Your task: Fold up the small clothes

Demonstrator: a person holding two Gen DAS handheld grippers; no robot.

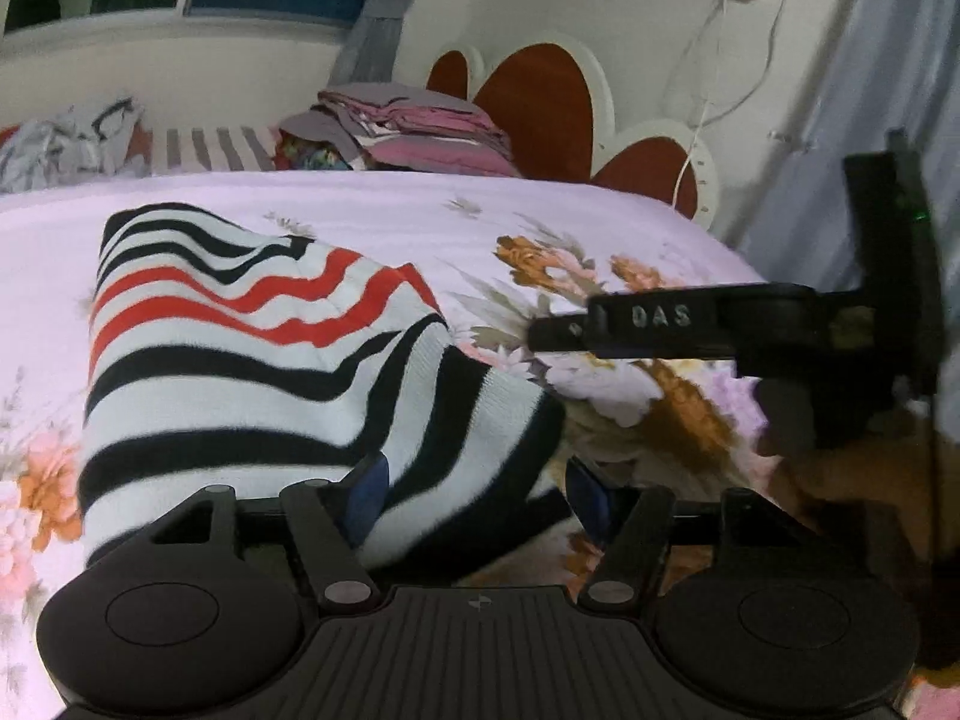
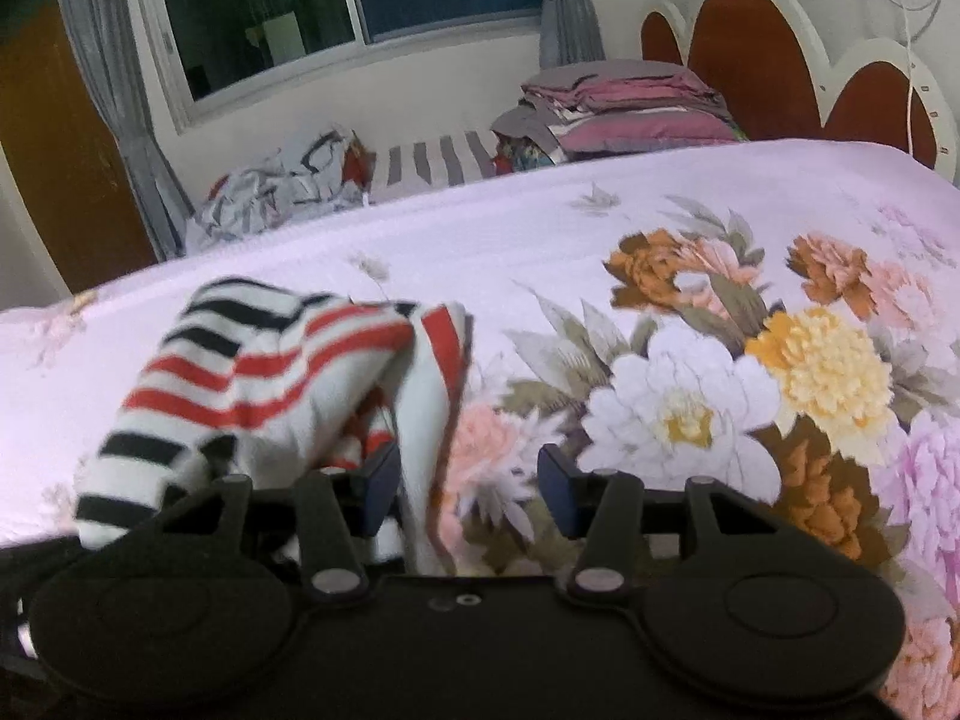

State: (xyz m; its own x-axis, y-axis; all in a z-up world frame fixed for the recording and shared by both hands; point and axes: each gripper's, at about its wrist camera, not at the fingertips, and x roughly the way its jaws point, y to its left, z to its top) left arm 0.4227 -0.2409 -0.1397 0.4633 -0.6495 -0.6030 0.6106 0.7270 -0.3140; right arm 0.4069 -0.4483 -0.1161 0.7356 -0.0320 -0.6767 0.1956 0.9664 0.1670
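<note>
A small striped knit garment [image 1: 252,360], white with black and red stripes, lies partly folded on the floral pink bedsheet [image 1: 372,204]. My left gripper [image 1: 480,489] is open, and the garment's near edge lies between its blue-padded fingers. The right gripper shows from the side in the left wrist view [image 1: 540,333], just right of the garment. In the right wrist view the same garment [image 2: 270,384] lies bunched at the left. My right gripper [image 2: 468,483] is open, with a fold of the garment beside its left pad.
A stack of folded pink and grey bedding [image 1: 420,132] sits at the bed's far side by the red and white headboard [image 1: 540,102]. Crumpled grey clothes [image 2: 276,192] lie at the far left under the window. A white cable [image 1: 696,120] hangs on the wall.
</note>
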